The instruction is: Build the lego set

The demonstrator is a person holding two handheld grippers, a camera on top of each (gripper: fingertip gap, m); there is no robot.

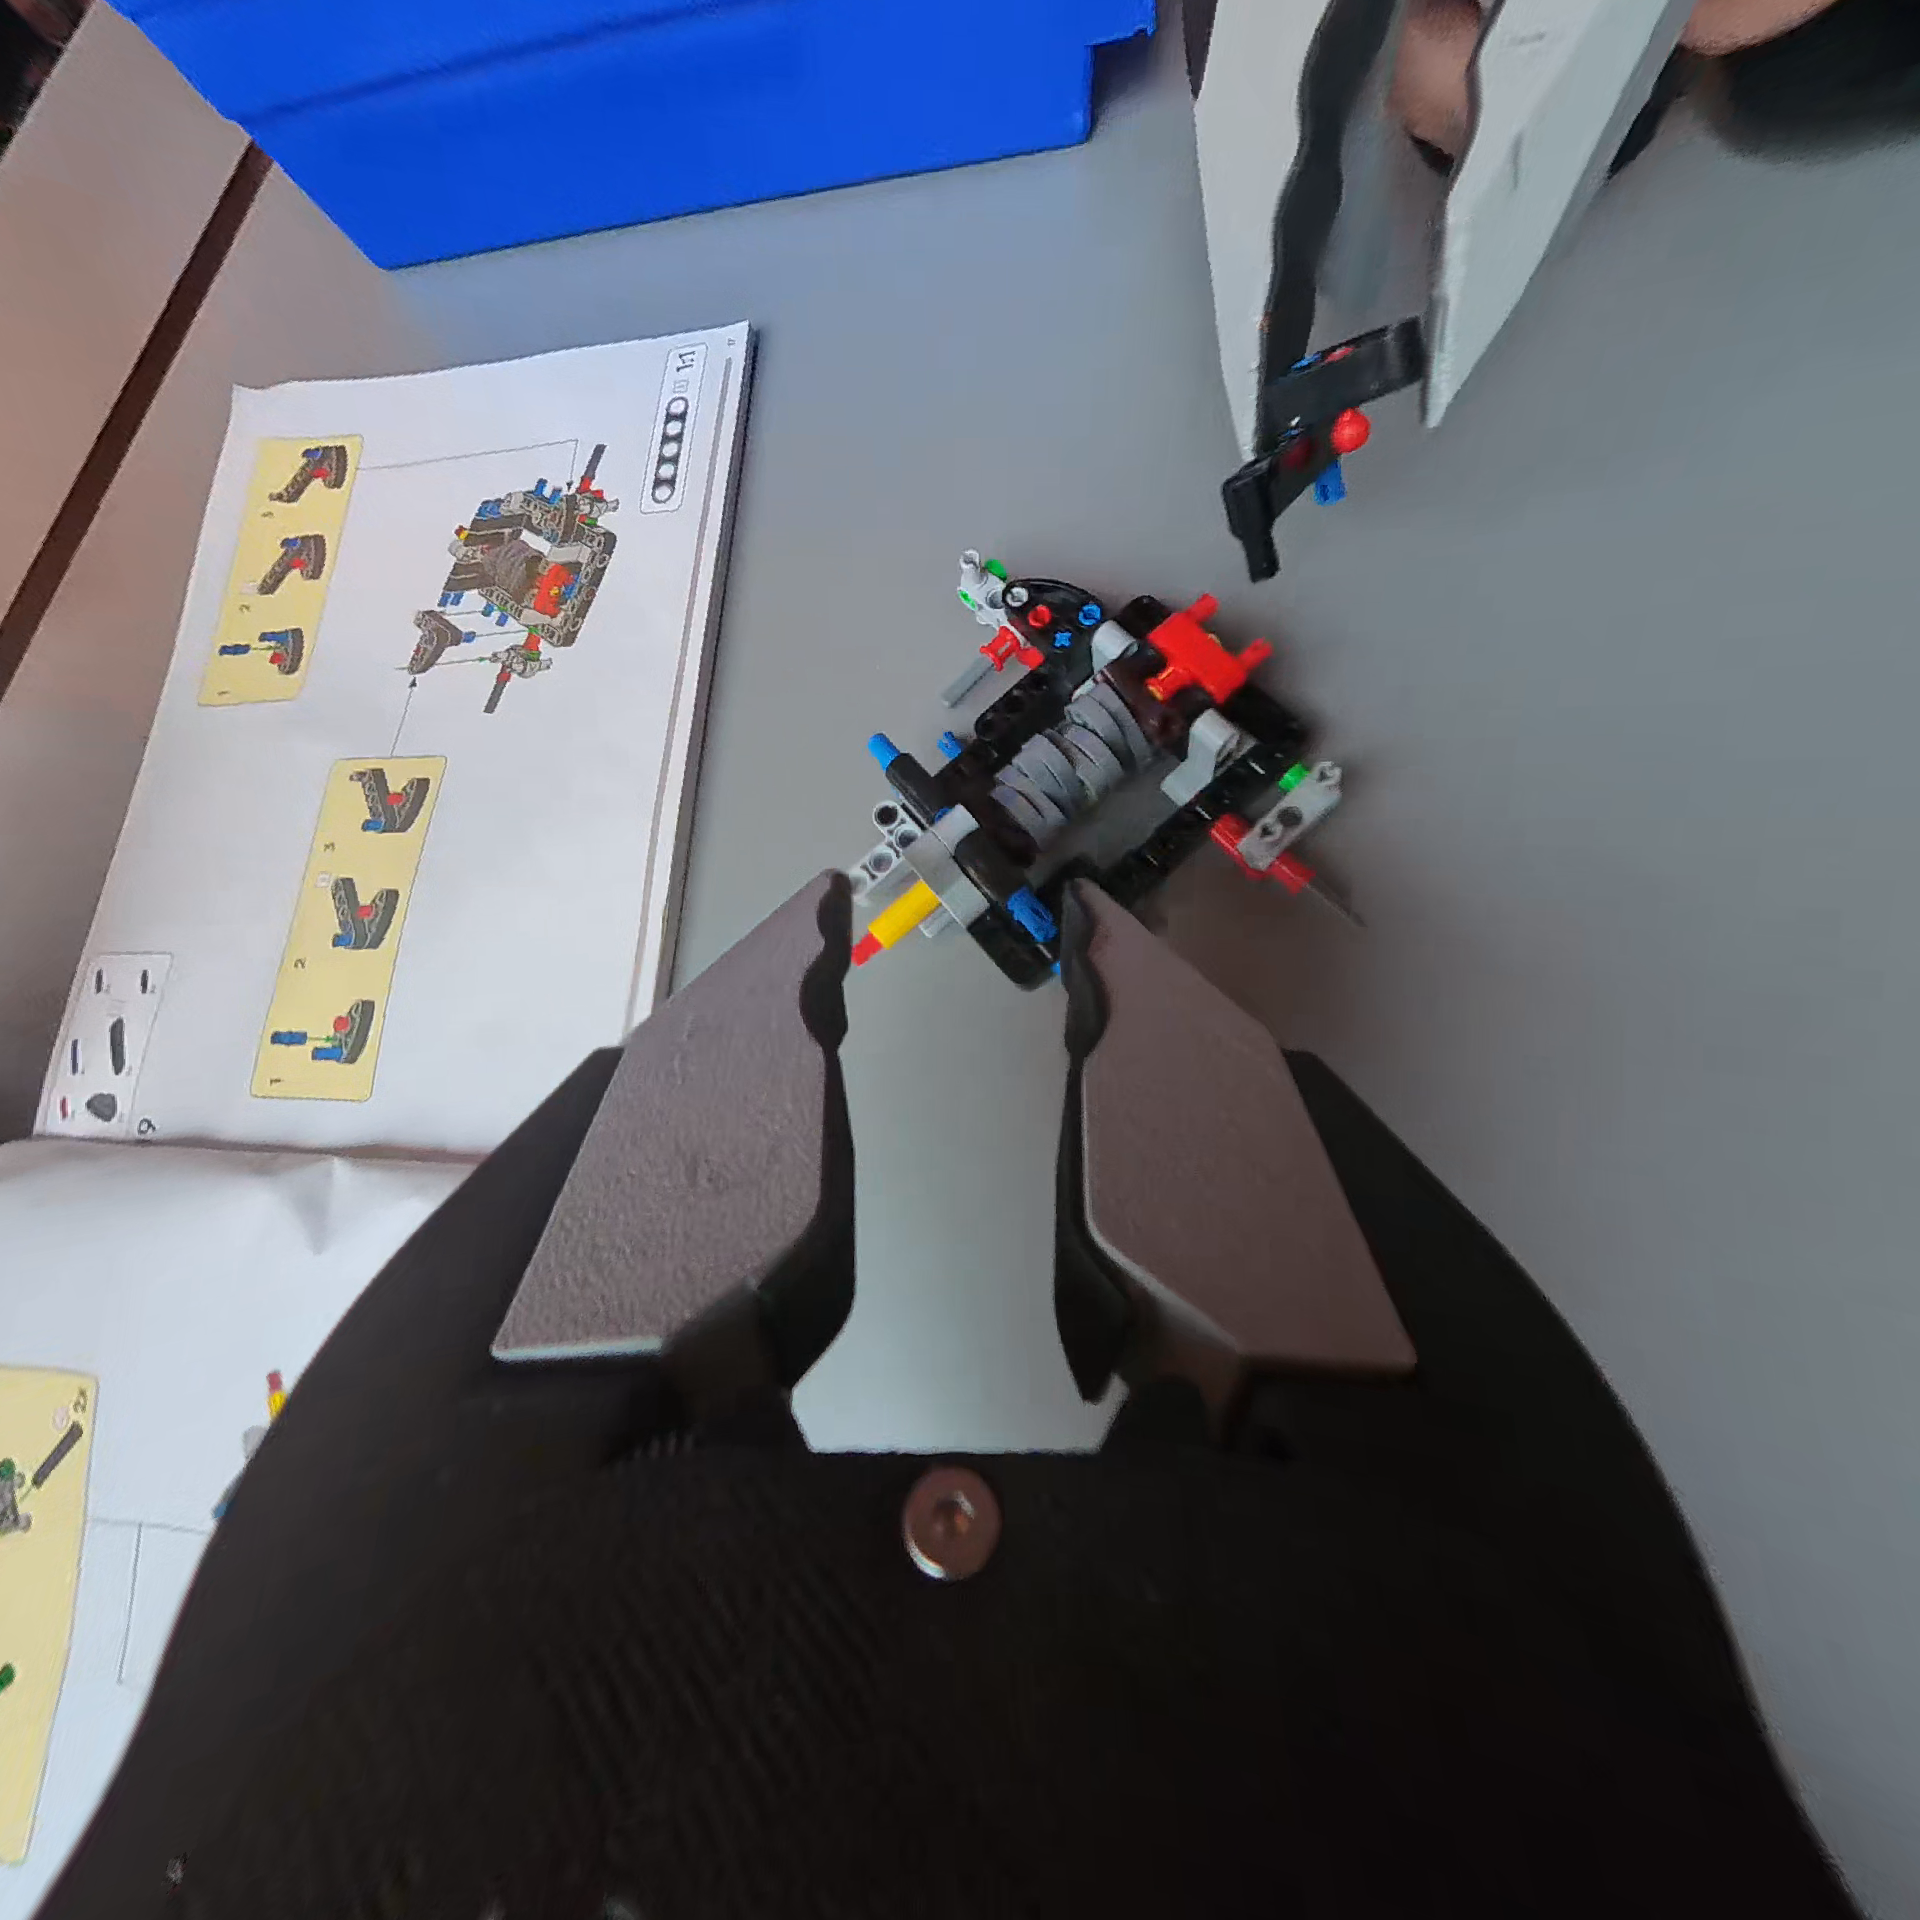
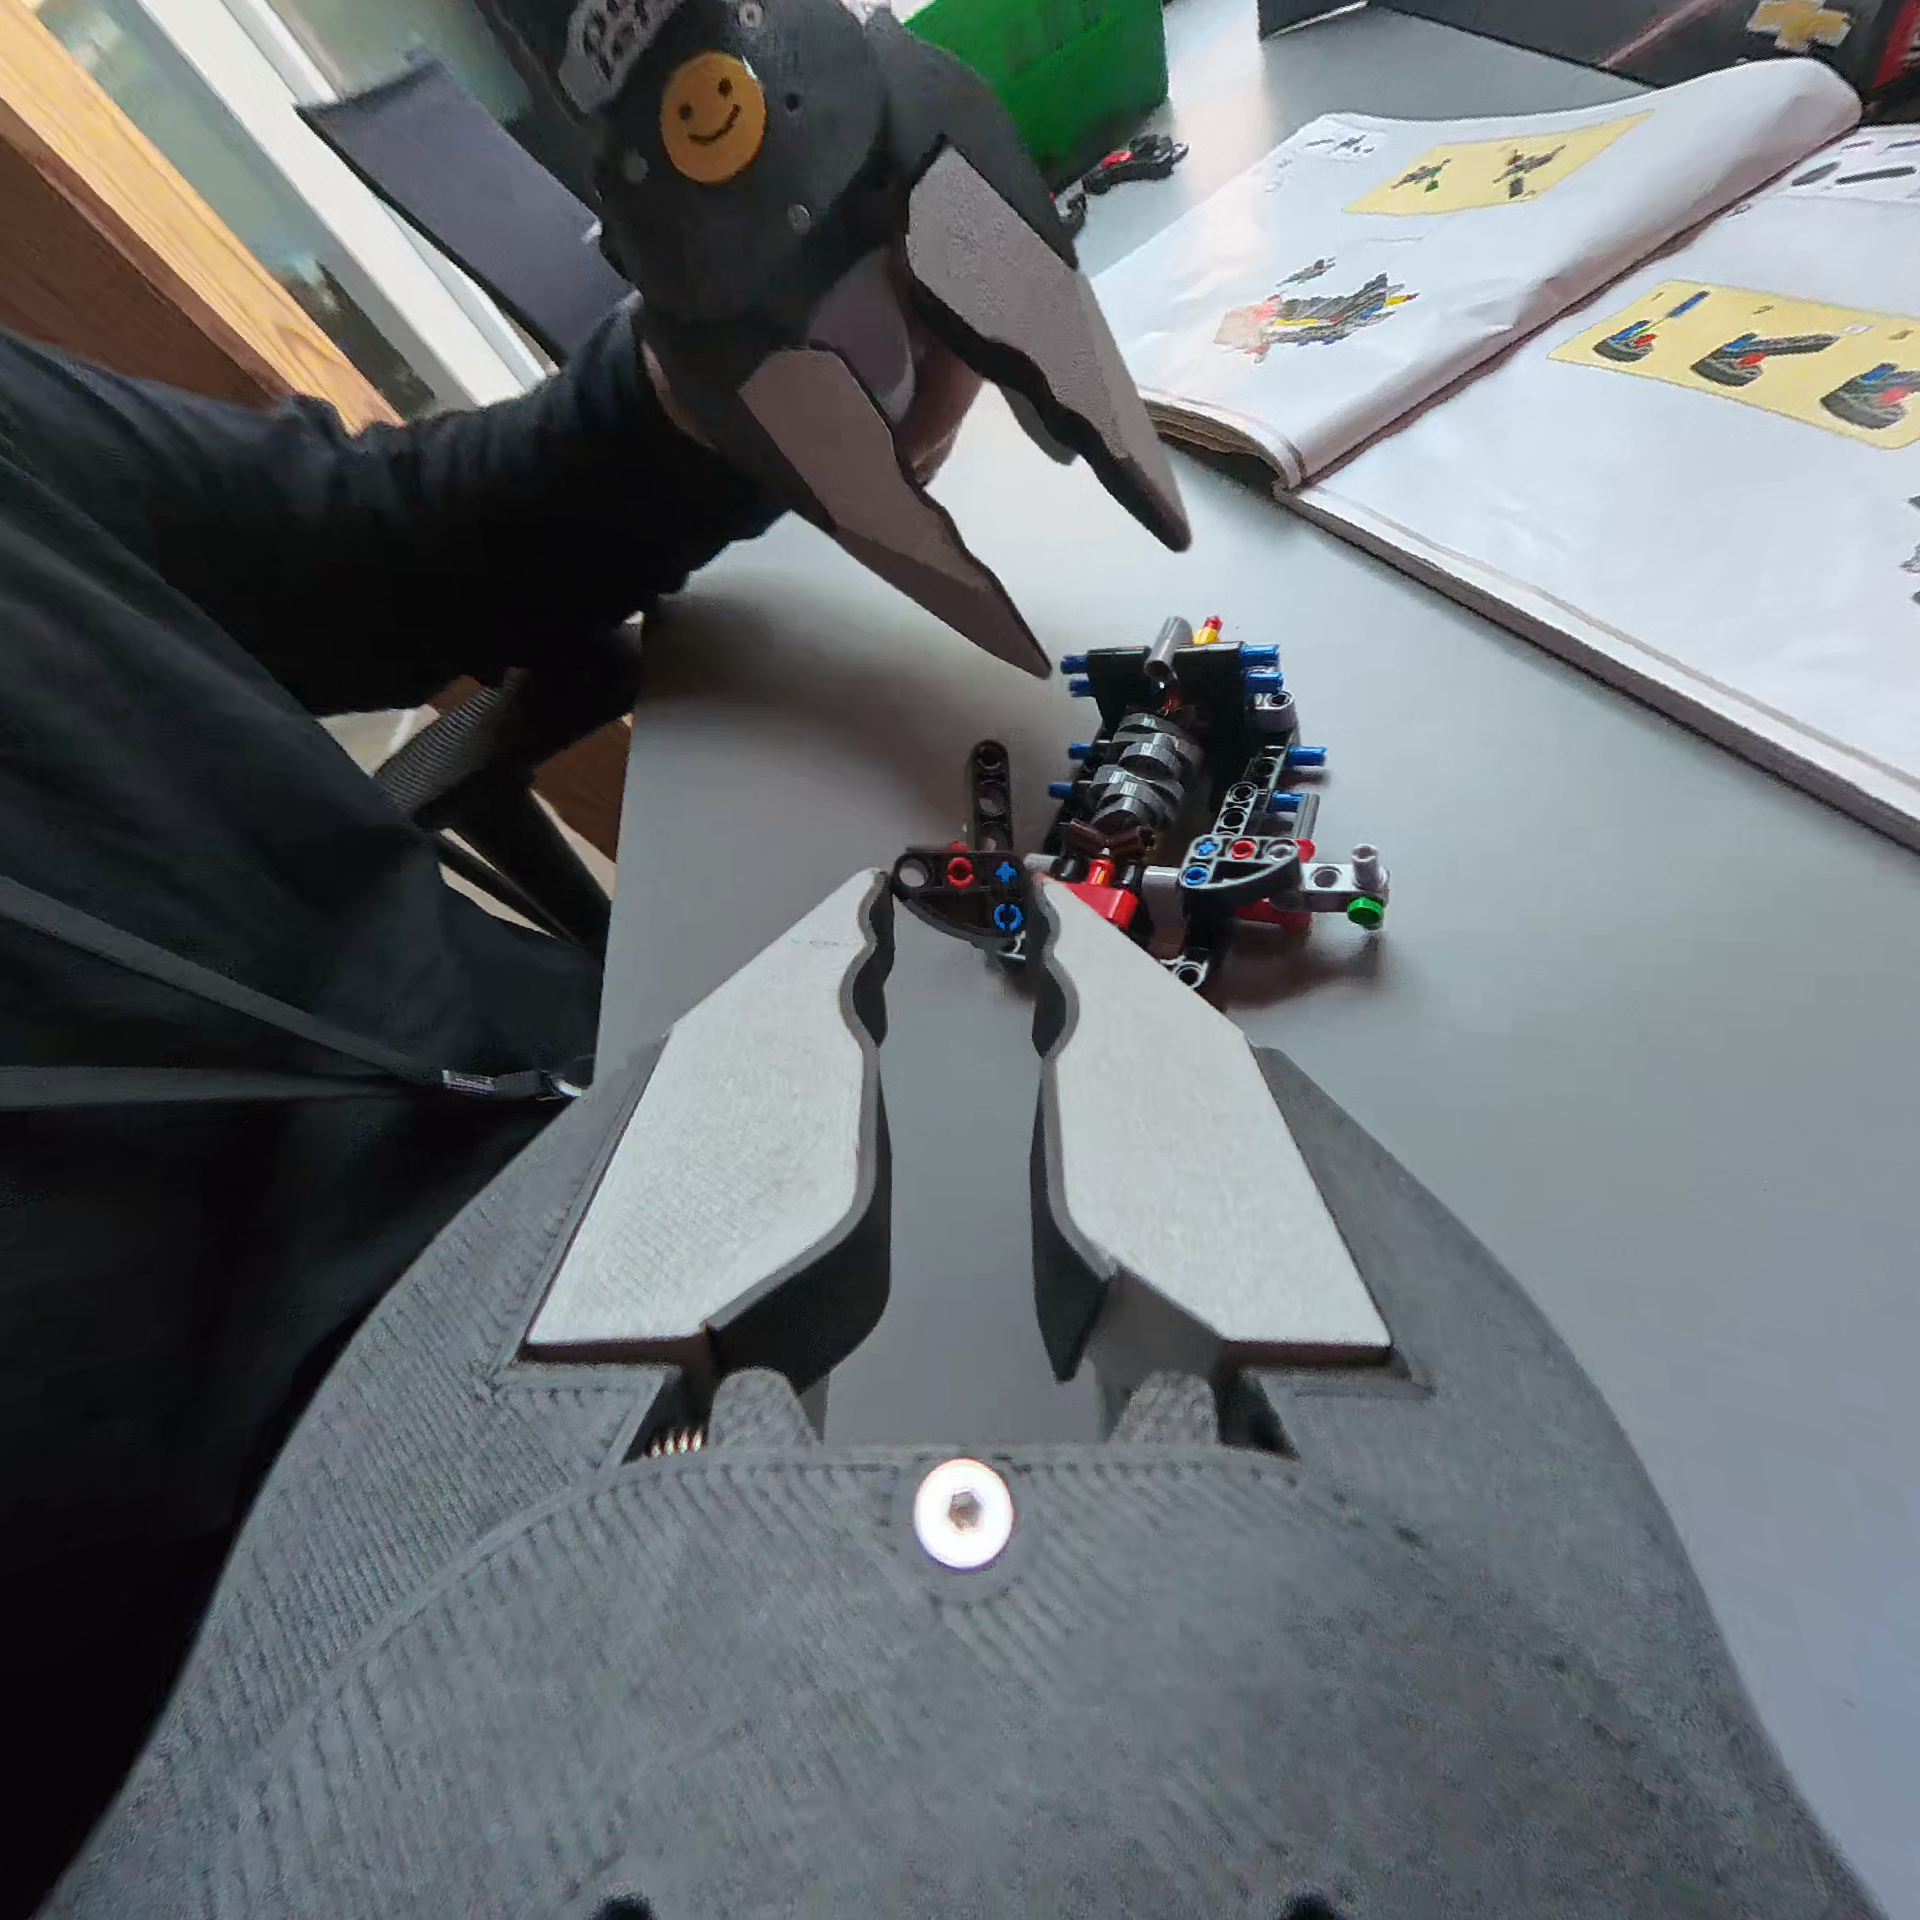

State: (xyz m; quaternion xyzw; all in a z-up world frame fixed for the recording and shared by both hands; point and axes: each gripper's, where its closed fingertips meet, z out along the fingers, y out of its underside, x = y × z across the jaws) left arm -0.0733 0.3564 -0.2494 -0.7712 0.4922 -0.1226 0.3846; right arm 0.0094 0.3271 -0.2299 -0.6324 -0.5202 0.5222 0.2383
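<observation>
A partly built lego assembly point(image 1: 1091, 769), a black frame with a grey coil, red block and blue pins, lies on the grey table point(image 1: 1558, 1039). It also shows in the right wrist view point(image 2: 1184, 790). My left gripper point(image 1: 956, 914) is open, with its tips on either side of the assembly's near end by a yellow axle point(image 1: 899, 914). From the right wrist view the left gripper point(image 2: 1107, 603) hovers just above that end. My right gripper point(image 2: 961, 899) is shut on a black angled piece point(image 2: 966, 894) with red and blue pins, held beside the assembly's red-block end; the piece also shows in the left wrist view point(image 1: 1309, 436).
An open instruction booklet point(image 1: 468, 727) lies left of the assembly and also shows in the right wrist view point(image 2: 1558, 468). A blue bin point(image 1: 623, 104) stands at the back. A green bin point(image 2: 1049, 62) and loose parts point(image 2: 1127, 161) sit beyond the booklet. A person's dark sleeve point(image 2: 416, 520) is at the table edge. One gripper's finger ends stand about 10 cm off the other's.
</observation>
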